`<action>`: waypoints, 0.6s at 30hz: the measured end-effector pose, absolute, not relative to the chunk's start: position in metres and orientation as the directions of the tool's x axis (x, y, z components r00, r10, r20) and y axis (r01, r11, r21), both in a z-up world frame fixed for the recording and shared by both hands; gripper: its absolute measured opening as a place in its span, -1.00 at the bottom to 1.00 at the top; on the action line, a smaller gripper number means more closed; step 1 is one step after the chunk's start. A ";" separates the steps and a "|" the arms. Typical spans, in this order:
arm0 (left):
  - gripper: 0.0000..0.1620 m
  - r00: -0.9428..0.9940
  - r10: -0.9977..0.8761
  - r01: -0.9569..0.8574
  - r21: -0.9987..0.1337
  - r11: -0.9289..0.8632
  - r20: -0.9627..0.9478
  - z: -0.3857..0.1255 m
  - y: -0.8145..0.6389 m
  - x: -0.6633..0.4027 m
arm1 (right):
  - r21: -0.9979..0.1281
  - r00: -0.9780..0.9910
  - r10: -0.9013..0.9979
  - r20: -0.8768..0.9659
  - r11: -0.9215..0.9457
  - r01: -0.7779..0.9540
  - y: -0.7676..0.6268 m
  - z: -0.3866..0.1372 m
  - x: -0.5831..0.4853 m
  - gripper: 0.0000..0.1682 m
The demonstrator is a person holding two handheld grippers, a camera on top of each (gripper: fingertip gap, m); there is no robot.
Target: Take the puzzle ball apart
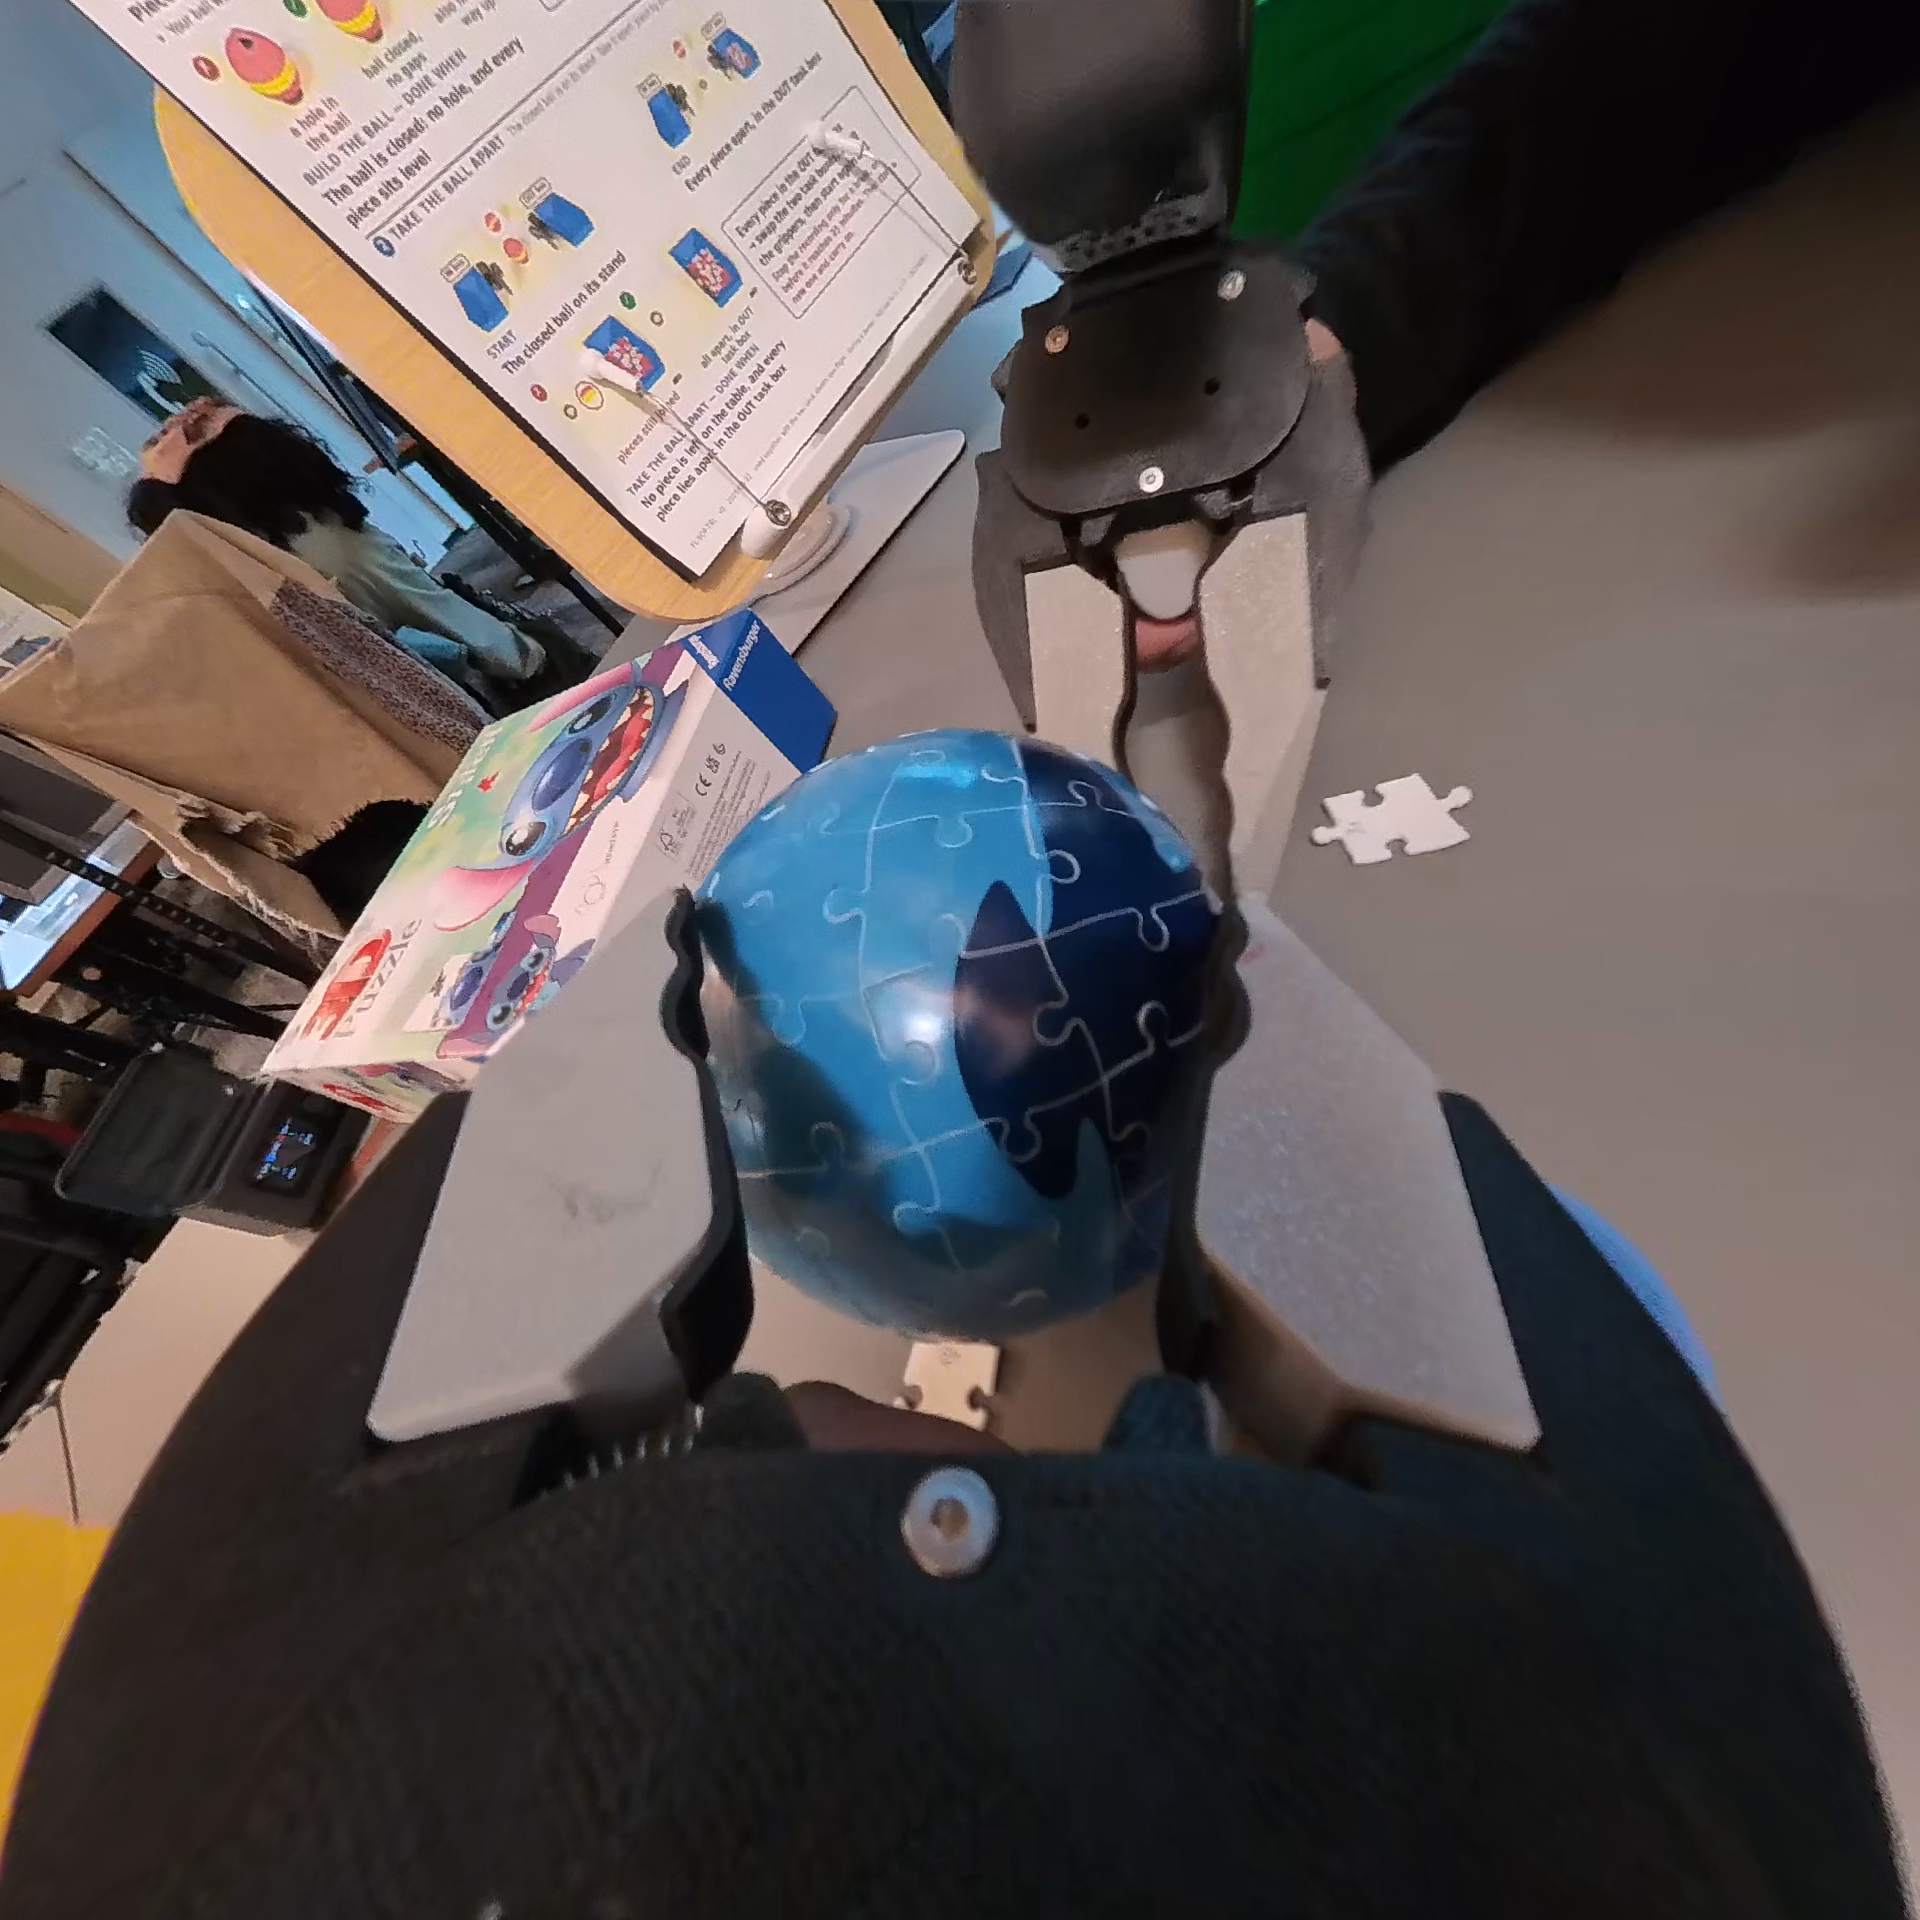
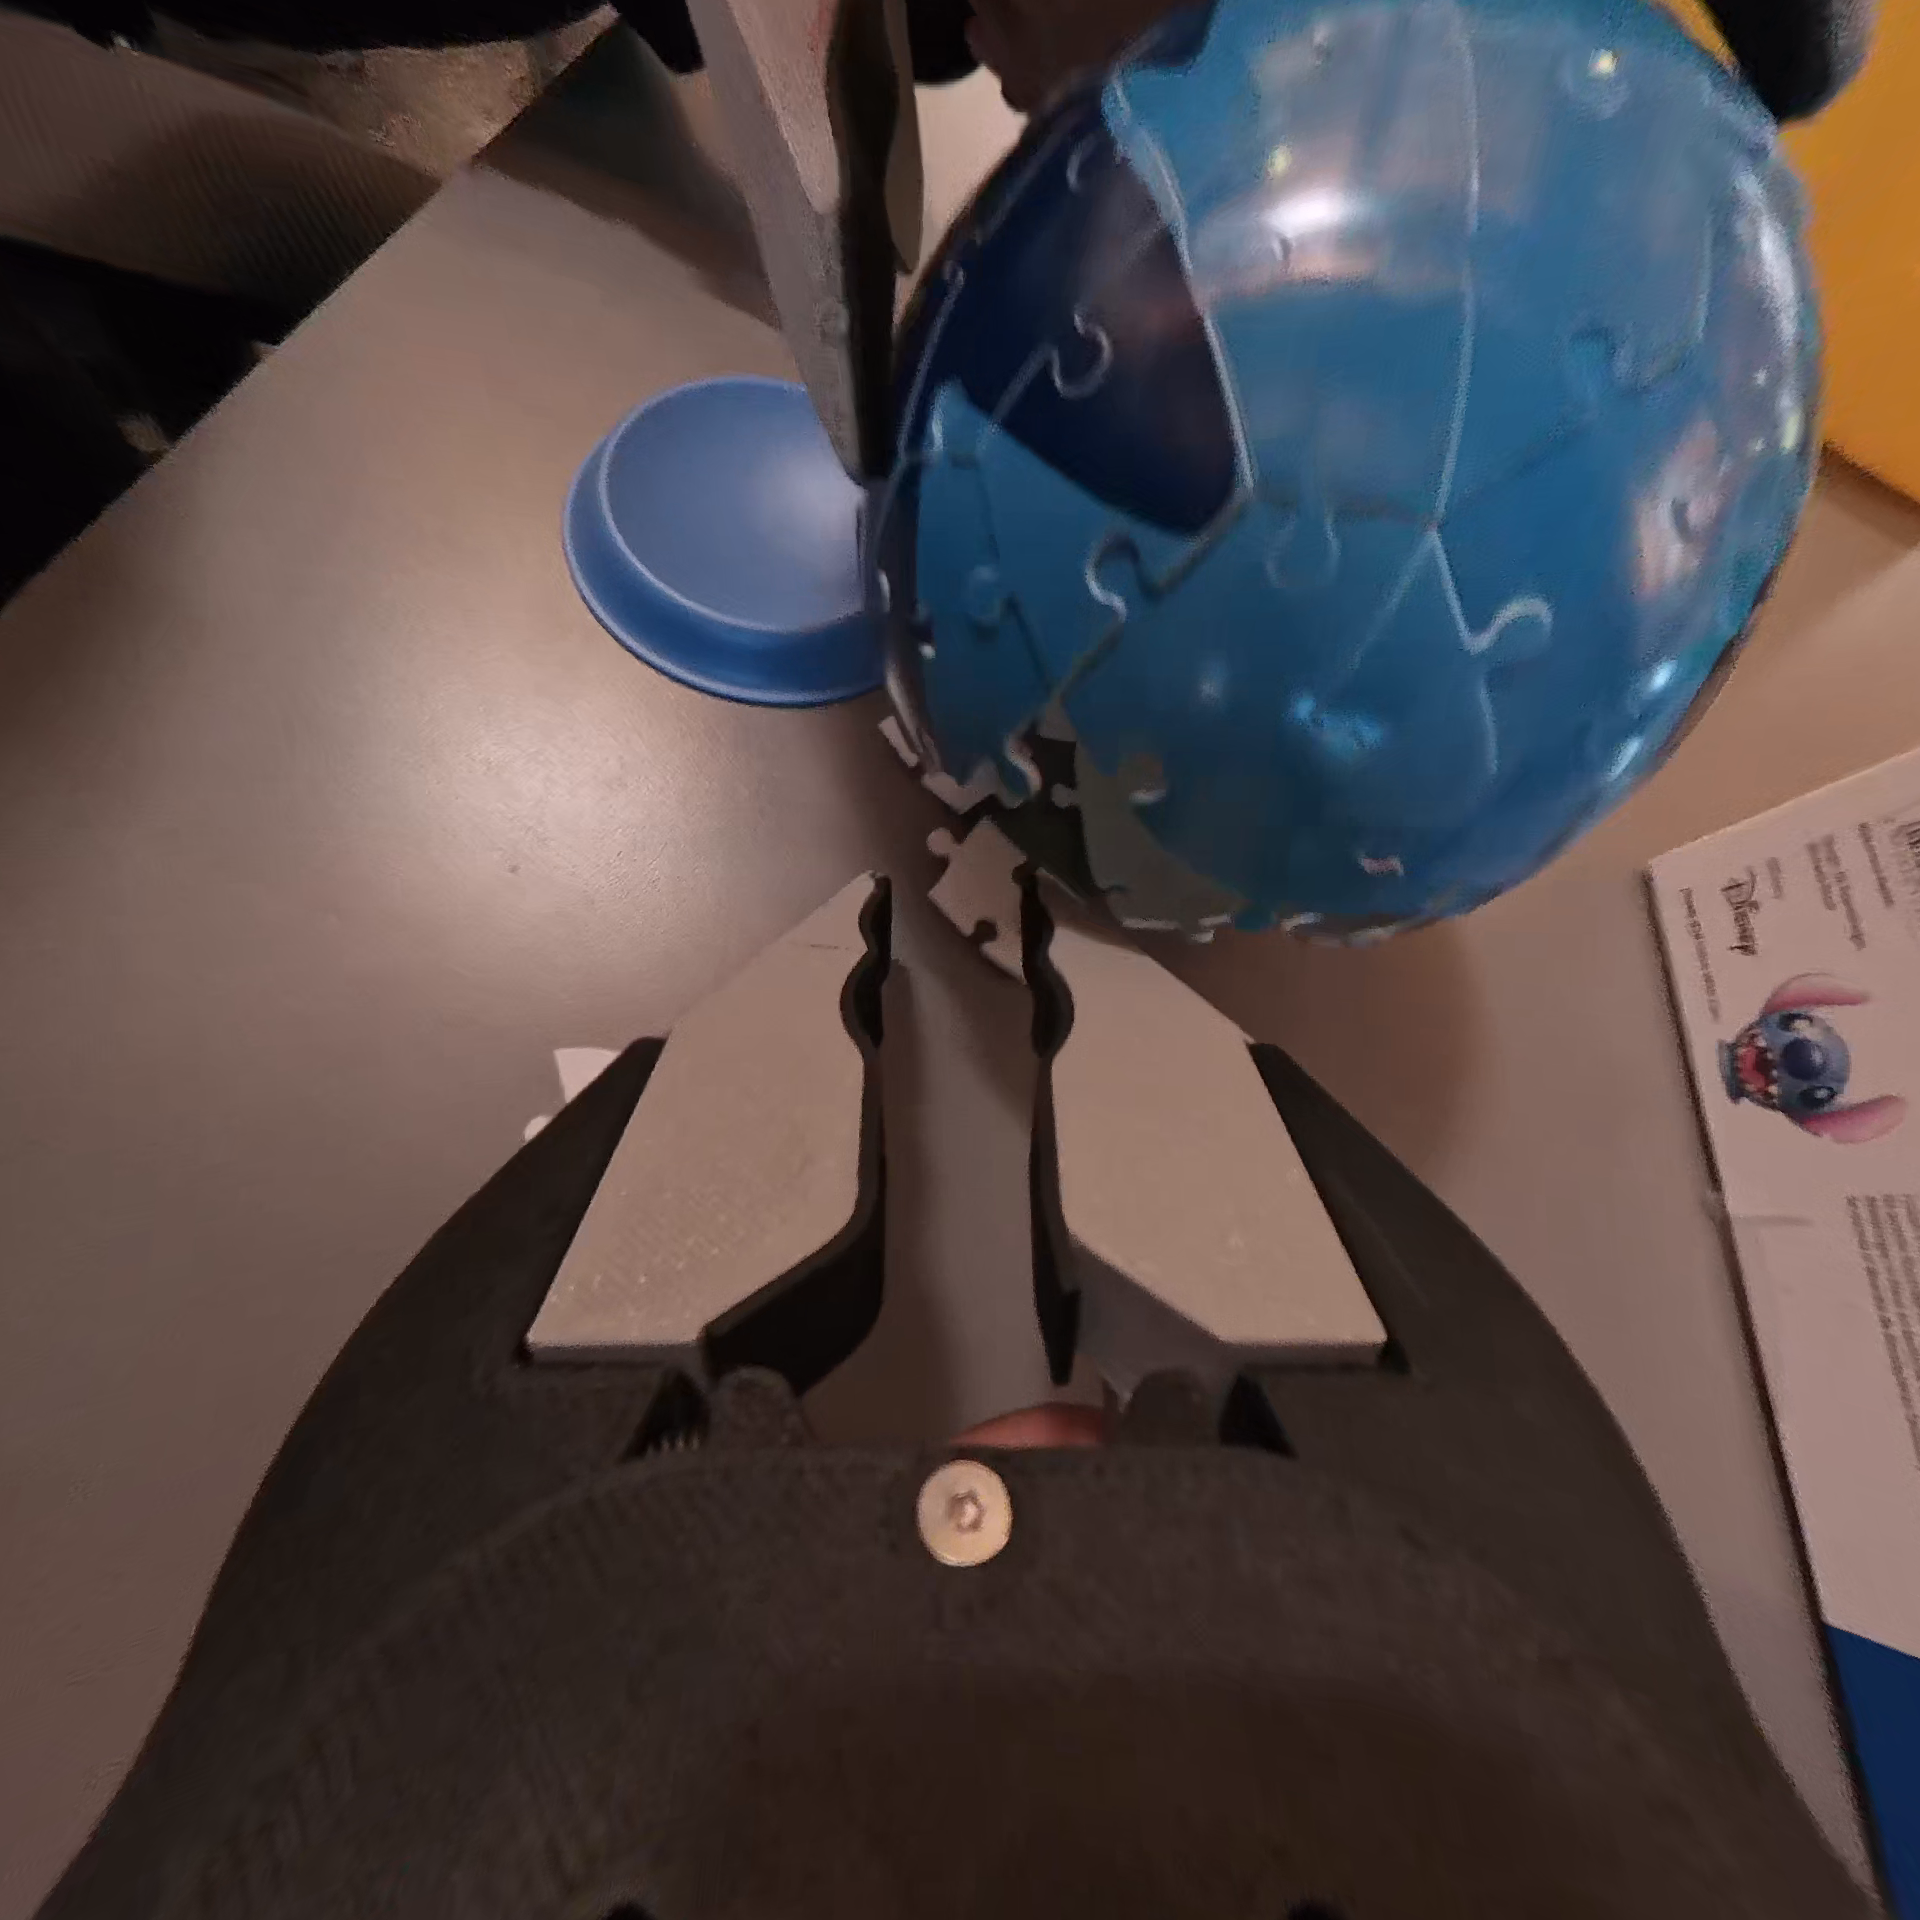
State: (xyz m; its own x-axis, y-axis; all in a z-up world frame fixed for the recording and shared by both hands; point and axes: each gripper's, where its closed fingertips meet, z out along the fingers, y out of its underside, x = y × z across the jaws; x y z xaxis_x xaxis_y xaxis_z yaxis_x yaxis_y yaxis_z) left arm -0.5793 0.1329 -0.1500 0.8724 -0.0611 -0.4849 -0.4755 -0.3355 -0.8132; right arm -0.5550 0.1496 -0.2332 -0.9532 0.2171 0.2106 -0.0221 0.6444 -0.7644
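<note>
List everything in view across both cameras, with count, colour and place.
puzzle ball: one, light and dark blue, held off the table, with a hole in its shell on the side facing the right gripper
loose puzzle piece: one, white side up, on the table right of the ball
ball stand: one, blue, empty, on the table behind the ball
puzzle box: one, colourful with a blue end, on the table left of the ball
instruction sheet: one, white, on a tilted wooden board at the back
table: one, grey
person in the background: one, far left
left gripper: one, black, shut on the ball
right gripper: one, black, partly open, at the hole's edge
</note>
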 end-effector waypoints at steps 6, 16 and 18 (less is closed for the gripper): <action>0.18 0.872 -0.073 -0.479 -0.816 -0.324 -0.483 -0.150 0.136 -0.588 | -0.760 -0.929 0.261 0.264 0.649 -0.034 0.151 -0.235 -0.566 -0.72; 0.17 0.887 -0.057 -0.451 -0.837 -0.308 -0.457 -0.148 0.139 -0.602 | -0.736 -0.961 0.214 0.175 0.677 0.017 0.155 -0.249 -0.566 -0.60; 0.17 0.887 -0.055 -0.451 -0.838 -0.306 -0.458 -0.148 0.139 -0.600 | -0.737 -0.963 0.216 0.159 0.676 0.030 0.151 -0.249 -0.566 -0.63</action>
State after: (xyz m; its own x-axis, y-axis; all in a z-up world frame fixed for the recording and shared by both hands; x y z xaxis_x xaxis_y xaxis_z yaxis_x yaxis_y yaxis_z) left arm -0.6004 0.1391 -0.1476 0.8874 -0.0549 -0.4578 -0.4514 -0.3056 -0.8383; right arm -0.5660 0.1513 -0.2495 -0.9634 0.2159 0.1592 0.0296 0.6755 -0.7368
